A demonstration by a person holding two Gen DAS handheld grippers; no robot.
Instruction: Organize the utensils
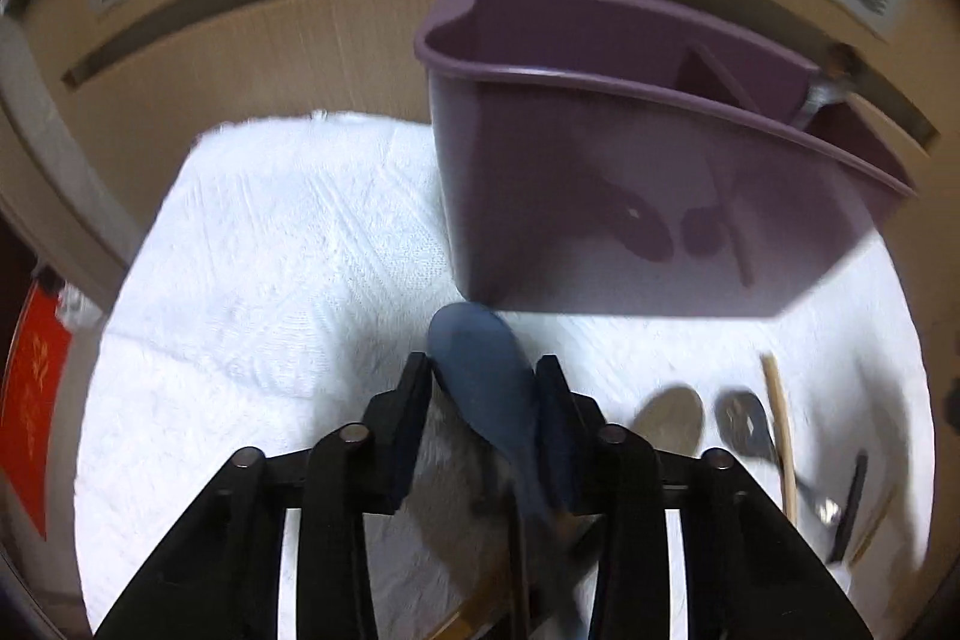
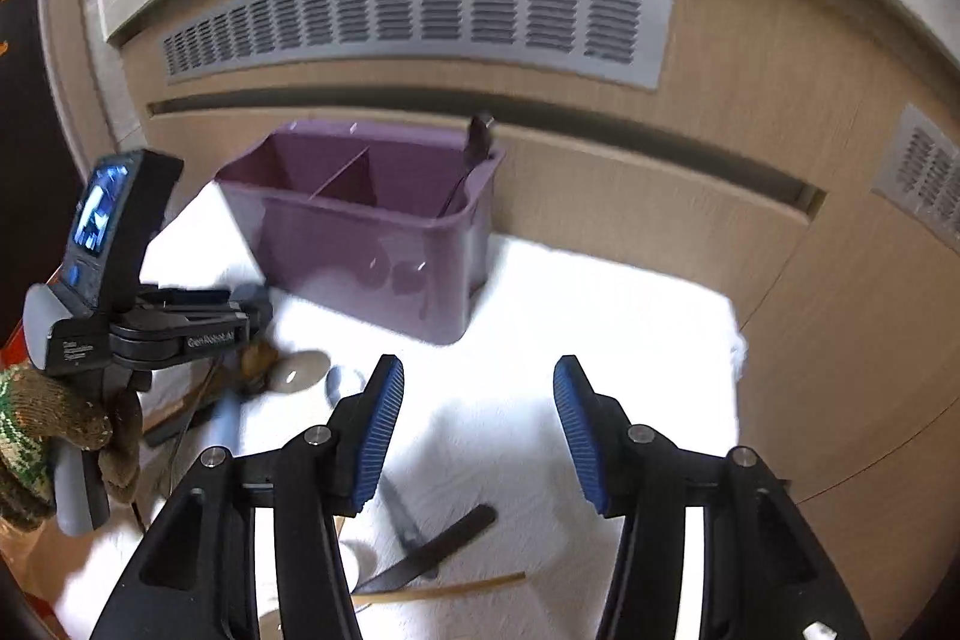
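My left gripper (image 1: 483,370) is shut on a blue spoon (image 1: 480,364), its bowl sticking out past the fingertips, just in front of the purple divided caddy (image 1: 600,196). The caddy (image 2: 372,232) stands on a white towel (image 2: 540,340) and holds a dark utensil (image 2: 477,142) in its right compartment. My right gripper (image 2: 477,388) is open and empty above the towel. The left gripper (image 2: 180,328) shows at the left in the right wrist view.
Loose spoons (image 1: 672,418) and a wooden stick (image 1: 780,436) lie on the towel (image 1: 270,250) right of the left gripper. A dark knife (image 2: 432,550) and a wooden stick (image 2: 444,589) lie under the right gripper. A wooden cabinet with vents (image 2: 420,10) stands behind.
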